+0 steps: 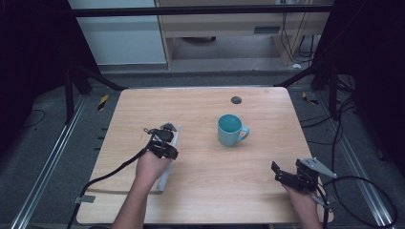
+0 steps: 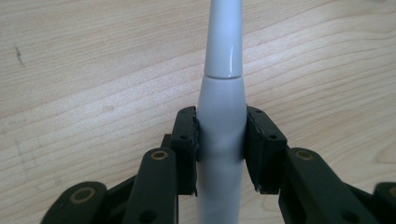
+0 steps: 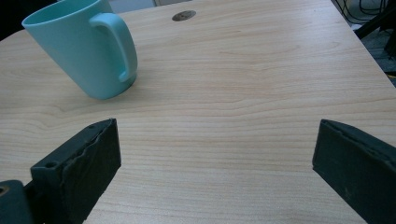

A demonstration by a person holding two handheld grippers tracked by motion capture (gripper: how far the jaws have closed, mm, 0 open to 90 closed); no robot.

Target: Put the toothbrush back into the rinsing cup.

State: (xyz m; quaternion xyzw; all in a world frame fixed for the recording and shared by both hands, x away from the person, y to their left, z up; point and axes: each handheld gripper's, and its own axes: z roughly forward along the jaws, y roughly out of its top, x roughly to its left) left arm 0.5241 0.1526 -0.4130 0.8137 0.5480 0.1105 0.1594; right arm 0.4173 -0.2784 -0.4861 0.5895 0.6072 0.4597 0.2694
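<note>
The left gripper (image 2: 220, 149) pinches a white electric toothbrush handle (image 2: 219, 121), one black pad pressed on each side of its thick body; the narrower neck runs on past the jaws above the wooden table (image 2: 93, 70). No writing can be read on it. From above, the handle (image 1: 171, 160) lies slanted under the left hand (image 1: 150, 167), well left of the teal mug (image 1: 231, 130). The right gripper (image 3: 215, 154) stands spread wide with nothing between its pads, near the table's edge, to the right of the mug (image 3: 84, 51) and nearer the person.
</note>
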